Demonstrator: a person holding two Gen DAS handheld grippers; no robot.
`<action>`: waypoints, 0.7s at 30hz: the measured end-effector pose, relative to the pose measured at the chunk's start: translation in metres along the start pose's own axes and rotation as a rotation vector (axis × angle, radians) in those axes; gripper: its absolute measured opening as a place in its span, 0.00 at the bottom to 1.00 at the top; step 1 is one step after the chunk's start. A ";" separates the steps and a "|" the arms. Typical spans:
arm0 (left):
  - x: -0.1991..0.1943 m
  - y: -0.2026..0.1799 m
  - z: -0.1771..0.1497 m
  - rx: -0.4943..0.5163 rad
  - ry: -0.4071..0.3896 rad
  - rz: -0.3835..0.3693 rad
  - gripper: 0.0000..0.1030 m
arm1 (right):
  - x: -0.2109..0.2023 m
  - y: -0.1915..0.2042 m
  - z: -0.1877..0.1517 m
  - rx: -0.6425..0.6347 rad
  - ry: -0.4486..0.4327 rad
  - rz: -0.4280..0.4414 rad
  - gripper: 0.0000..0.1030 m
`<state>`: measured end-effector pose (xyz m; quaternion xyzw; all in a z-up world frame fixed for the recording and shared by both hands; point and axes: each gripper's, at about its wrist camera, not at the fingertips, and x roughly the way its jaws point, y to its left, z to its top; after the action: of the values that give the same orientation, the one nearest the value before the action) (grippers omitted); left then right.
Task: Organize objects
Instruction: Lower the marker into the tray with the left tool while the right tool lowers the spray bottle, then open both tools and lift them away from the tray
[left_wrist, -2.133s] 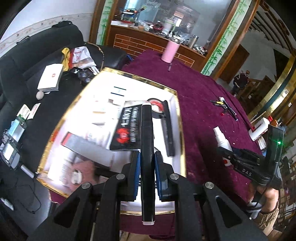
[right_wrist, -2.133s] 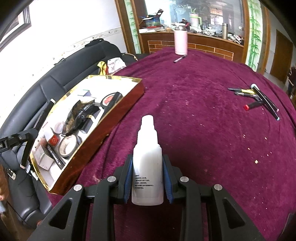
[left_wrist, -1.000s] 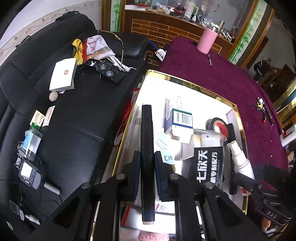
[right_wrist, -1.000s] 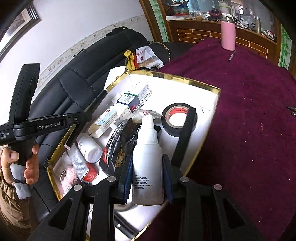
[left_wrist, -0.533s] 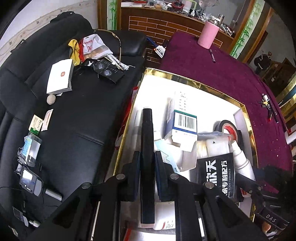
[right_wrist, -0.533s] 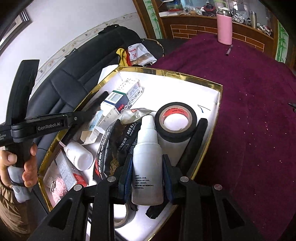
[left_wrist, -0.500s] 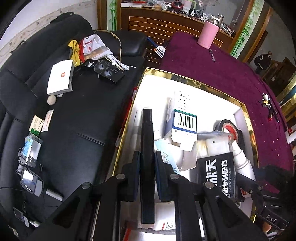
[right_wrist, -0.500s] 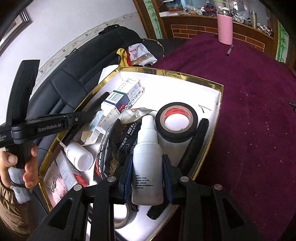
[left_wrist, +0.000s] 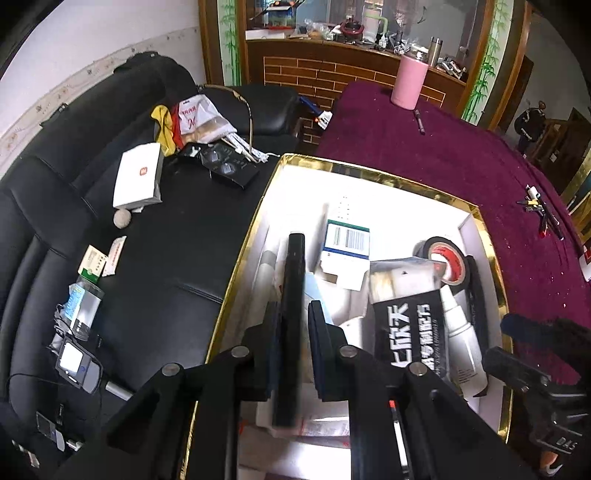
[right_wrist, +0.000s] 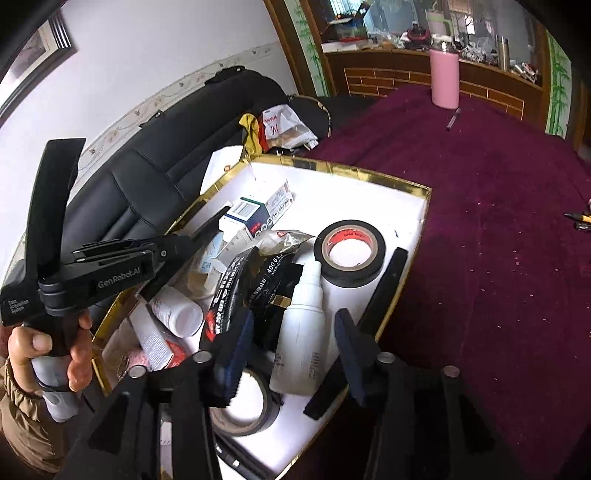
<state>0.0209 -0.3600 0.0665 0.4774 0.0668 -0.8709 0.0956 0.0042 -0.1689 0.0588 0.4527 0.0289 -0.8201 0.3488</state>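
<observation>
A white spray bottle (right_wrist: 301, 332) lies in the gold-rimmed white box (right_wrist: 417, 243), nozzle touching a black tape roll (right_wrist: 349, 253) just beyond. A slim black bar (left_wrist: 291, 317) hangs tilted over the box's left side.

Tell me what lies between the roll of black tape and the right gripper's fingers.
In the right wrist view, the white plastic spray bottle lies in the gold-edged box, its nozzle toward the black tape roll, body between the opening right gripper pads.

Our left gripper (left_wrist: 295, 314) points steeply down, fingers (left_wrist: 319, 332) clamped tight together; our left hand (right_wrist: 48, 354) wraps its handle. Our right gripper (right_wrist: 295, 332) tilts downward too, its fingers (right_wrist: 349, 347) spreading apart.
</observation>
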 end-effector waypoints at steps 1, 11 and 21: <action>-0.003 -0.002 -0.001 0.002 -0.007 0.003 0.15 | -0.003 0.000 -0.001 -0.001 -0.006 0.001 0.61; -0.037 -0.027 -0.021 0.028 -0.089 0.042 0.44 | -0.045 -0.012 -0.020 0.016 -0.075 -0.033 0.91; -0.071 -0.051 -0.051 0.043 -0.139 0.068 0.59 | -0.056 -0.022 -0.047 0.018 -0.040 -0.027 0.97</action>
<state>0.0885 -0.2928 0.0999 0.4198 0.0248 -0.8994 0.1193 0.0442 -0.1042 0.0681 0.4390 0.0204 -0.8337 0.3342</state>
